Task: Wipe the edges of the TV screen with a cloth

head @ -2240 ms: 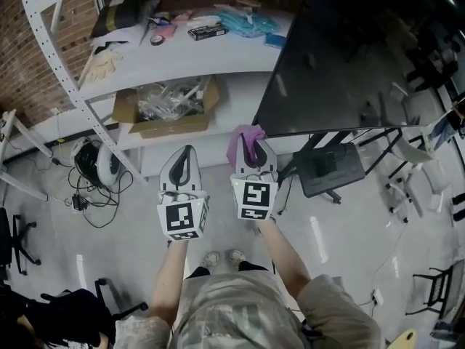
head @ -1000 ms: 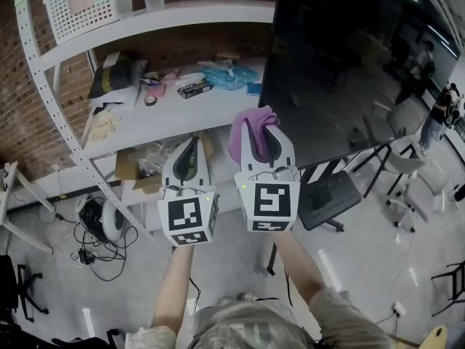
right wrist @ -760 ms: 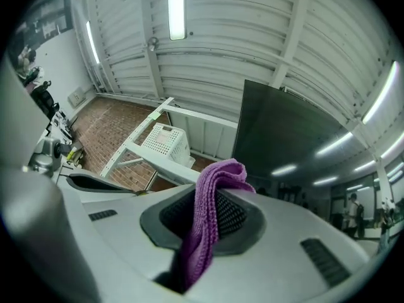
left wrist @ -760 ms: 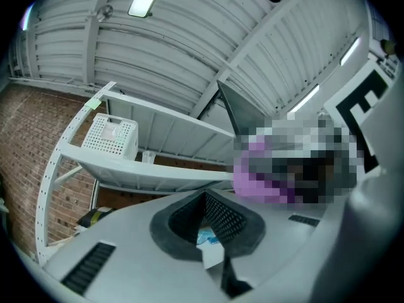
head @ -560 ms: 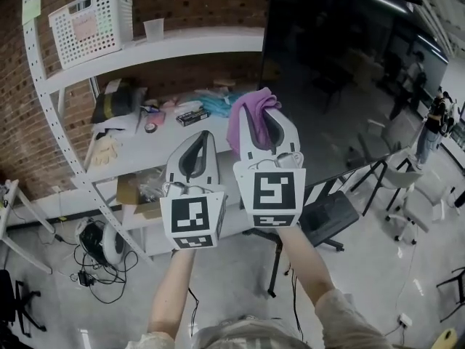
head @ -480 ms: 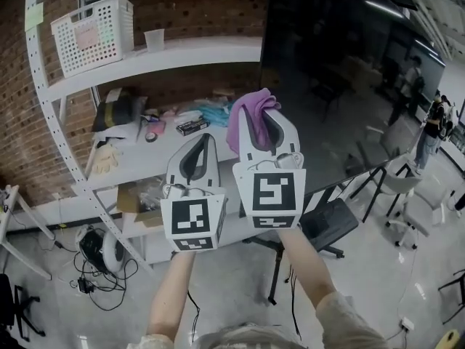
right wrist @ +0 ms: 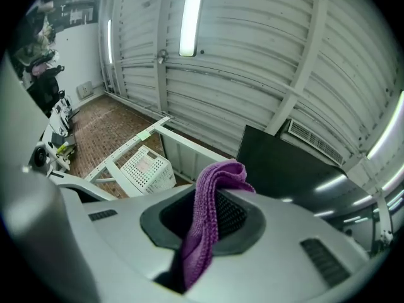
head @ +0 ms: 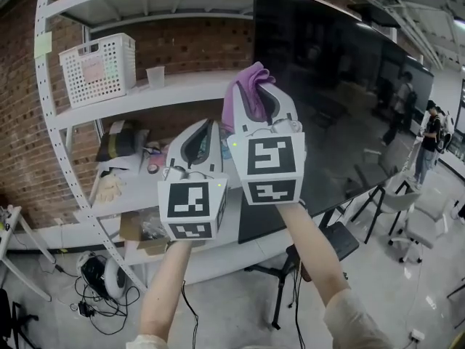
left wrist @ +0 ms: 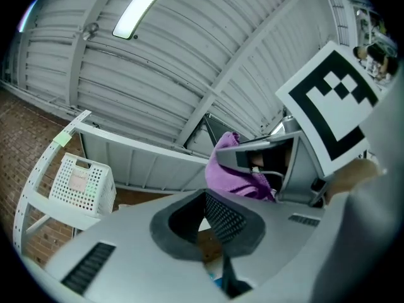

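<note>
the large black flat tv screen (head: 349, 115) stands on the right, its left edge just beside the white metal shelf rack (head: 45, 122), which fills the left against the brick wall. on the rack's upper shelf a white perforated plastic basket (head: 98, 67) sits left of a clear plastic cup (head: 155, 76). in front, the right gripper (head: 260, 94) is higher than the left gripper (head: 205, 126) and just right of it, with the purple knitted cloth (head: 243, 93) between its jaws, before the screen's left edge. a brown cardboard box (head: 142, 227) lies on a low shelf below the left gripper.

The white shelf (head: 182, 87) carries a white basket (head: 97, 69) and, near it, a clear cup (head: 155, 76).
</note>
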Available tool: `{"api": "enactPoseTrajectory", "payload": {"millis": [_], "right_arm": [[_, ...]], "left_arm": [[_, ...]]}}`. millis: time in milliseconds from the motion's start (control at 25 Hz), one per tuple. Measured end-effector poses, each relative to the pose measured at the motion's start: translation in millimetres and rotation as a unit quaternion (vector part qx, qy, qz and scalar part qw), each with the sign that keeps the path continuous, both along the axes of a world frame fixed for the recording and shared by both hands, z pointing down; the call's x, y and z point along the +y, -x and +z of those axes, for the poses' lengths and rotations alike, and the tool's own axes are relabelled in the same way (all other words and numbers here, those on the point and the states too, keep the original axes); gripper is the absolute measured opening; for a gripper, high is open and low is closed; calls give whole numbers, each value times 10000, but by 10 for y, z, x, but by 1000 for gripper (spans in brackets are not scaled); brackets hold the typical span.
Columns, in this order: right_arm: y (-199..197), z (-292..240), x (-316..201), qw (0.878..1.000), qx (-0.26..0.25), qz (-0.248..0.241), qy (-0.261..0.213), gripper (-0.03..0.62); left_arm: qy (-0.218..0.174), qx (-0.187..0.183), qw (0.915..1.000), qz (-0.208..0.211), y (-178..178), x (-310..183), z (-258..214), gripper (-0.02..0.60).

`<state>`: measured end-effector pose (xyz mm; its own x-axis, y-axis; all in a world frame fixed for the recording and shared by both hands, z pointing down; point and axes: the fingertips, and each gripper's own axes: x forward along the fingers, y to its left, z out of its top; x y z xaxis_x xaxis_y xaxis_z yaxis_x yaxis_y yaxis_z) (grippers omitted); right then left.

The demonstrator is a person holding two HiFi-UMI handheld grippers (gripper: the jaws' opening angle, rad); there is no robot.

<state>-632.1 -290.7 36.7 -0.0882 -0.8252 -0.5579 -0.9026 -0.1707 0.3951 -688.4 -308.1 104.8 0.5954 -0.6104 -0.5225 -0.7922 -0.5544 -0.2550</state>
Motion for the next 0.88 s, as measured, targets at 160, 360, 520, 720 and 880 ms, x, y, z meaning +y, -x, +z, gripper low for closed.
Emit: {"api": "enactPoseTrajectory", "payload": {"millis": [160,360,520,720,880], "right_arm": [[18,-260,4,9999,125,5,-118,62],[32,-593,-19,9996,120,23,-249,63],[28,-893,13,9992,121,19,-376,63],[12,-1183,77,9990,140,-125,-410,63],[-21,-1367,133,9984,28,-380,-424,63]], "left_arm": [[-91,9,10000,7,9,-14,-206,15],[-201,-22,9998,18,31,-37,-427,15],[-181,-34,9998,5,13,-71,-589,15],[-272,163,9995,7,60,-65,-859,15],[-430,230,9988,20,22,1,-1105,15]]}}
